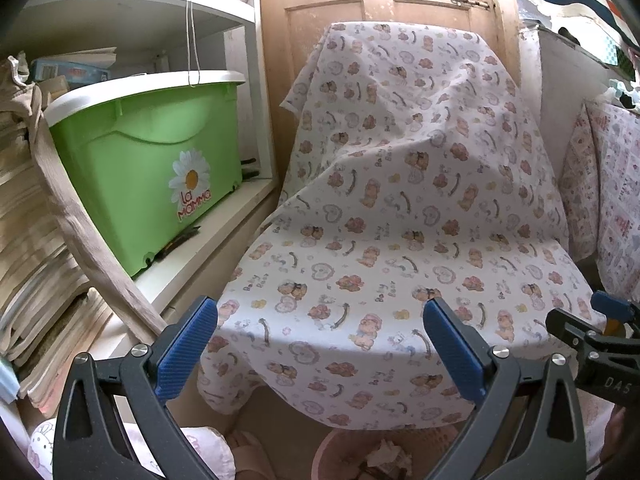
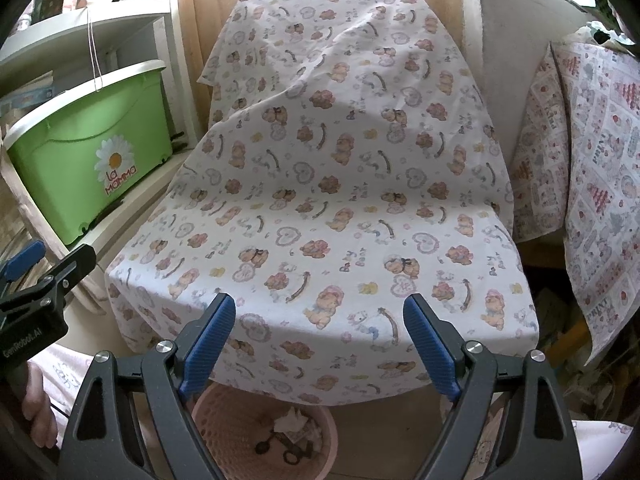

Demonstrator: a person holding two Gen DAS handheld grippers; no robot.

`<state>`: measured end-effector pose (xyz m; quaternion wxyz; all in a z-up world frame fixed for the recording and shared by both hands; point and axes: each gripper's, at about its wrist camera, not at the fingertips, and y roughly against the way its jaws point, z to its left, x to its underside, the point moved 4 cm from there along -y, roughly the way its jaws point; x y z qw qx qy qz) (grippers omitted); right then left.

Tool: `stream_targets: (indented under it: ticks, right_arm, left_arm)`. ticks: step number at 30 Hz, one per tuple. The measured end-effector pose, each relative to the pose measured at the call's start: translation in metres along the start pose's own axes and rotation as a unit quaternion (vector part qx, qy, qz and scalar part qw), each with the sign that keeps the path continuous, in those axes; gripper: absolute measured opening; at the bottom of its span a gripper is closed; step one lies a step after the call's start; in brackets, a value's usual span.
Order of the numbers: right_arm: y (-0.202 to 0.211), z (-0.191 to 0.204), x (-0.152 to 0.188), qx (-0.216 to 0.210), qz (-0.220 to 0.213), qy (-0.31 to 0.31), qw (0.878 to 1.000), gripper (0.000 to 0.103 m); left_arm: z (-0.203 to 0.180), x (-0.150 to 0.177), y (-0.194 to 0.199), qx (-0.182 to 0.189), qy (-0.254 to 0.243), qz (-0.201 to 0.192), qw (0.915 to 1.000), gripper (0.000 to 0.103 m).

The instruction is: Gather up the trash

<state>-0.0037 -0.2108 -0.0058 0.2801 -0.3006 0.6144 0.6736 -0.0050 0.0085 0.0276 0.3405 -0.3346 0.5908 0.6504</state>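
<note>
1. so i'm looking at a chair [image 1: 400,200] pushed up against a wooden door [image 1: 340,8], fully draped in a thin white sheet [image 2: 328,200] printed with little bears and hearts. the cloth is wrinkly up top and pulled flatter over the seat, with the front edge hanging down.
2. on my left there's a white shelf [image 1: 224,216] holding a glossy green plastic box [image 1: 152,168] with a white lid and a daisy sticker reading "la mamma". a thin string [image 1: 193,32] dangles in front of it. further left, a tall stack of papers [image 1: 36,232], kinda yellowed, with a beige strap [image 1: 80,220] slanting across.
3. on the right, another patterned cloth [image 2: 592,184] hangs over something, patchwork-style print.
4. trash: a crumpled paper wad [image 2: 294,420] is sitting inside a round pink mesh basket [image 2: 224,420] on the floor, just under the seat's front edge. some dark scissors-looking thing is in there too, can't say for sure.
5. left gripper [image 1: 320,344]: blue ribbed pads spread wide, nothing between them, hovering in front of the seat.
6. right gripper [image 2: 320,340]: same deal, spread apart and empty, above the basket.
7. each gripper shows up at the edge of the other's view, so they're side by side.
</note>
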Motion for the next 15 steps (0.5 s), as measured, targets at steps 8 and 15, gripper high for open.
stream_targets:
  ticks: [8,15]
  right_arm:
    - [-0.0001,-0.0008,-0.0003,0.000,-0.001,0.004,1.000,0.087]
    - [-0.0004,-0.0015,-0.0014,0.000,-0.001,0.002,1.000,0.087]
  left_arm:
    - [0.0013,0.0018,-0.0005,-0.005,-0.002,0.002,1.0000,0.102]
    - [-0.0040,0.0022,0.0002,-0.006,-0.012,0.002,0.9999,0.102]
